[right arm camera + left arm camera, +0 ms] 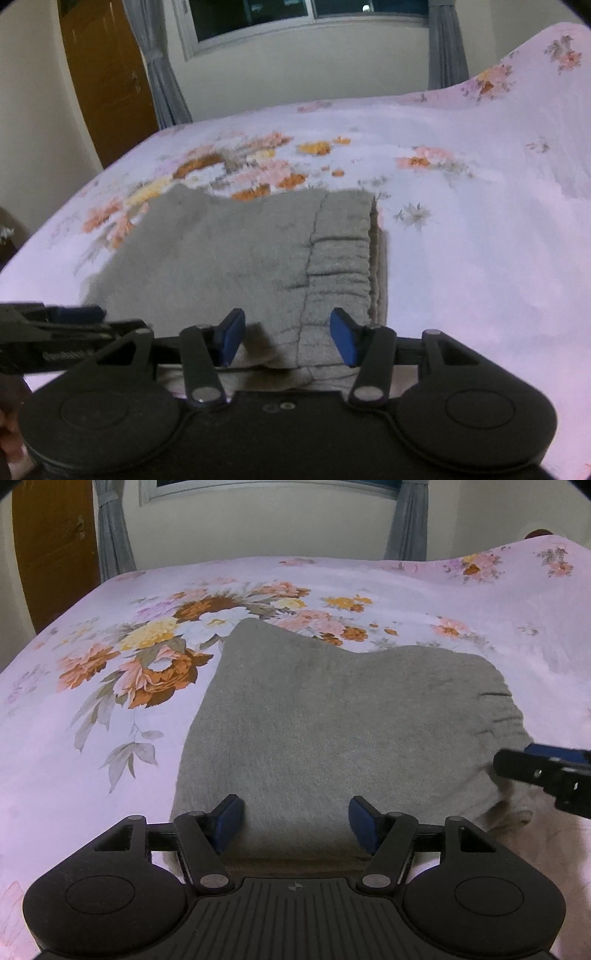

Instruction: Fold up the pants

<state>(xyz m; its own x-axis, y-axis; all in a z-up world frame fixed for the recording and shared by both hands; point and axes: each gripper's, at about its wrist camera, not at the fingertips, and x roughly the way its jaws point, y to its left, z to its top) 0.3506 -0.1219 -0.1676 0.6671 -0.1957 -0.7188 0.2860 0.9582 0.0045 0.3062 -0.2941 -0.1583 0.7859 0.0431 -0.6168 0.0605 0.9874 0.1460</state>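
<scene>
Grey fleece pants [332, 716] lie folded in a thick stack on the floral bed sheet [92, 738]. Their elastic waistband [343, 266] is at the right side of the stack. My left gripper [295, 823] is open and empty, just above the near edge of the pants. My right gripper [286, 339] is open and empty over the near edge by the waistband. Its dark tip also shows at the right edge of the left wrist view [546, 768]. The left gripper shows at the left edge of the right wrist view [55, 325].
The pink floral sheet [480, 240] covers the whole bed and rises at the far right [535, 565]. Behind it stand a wall, a window with grey curtains [159, 74] and a brown wooden door [107, 74].
</scene>
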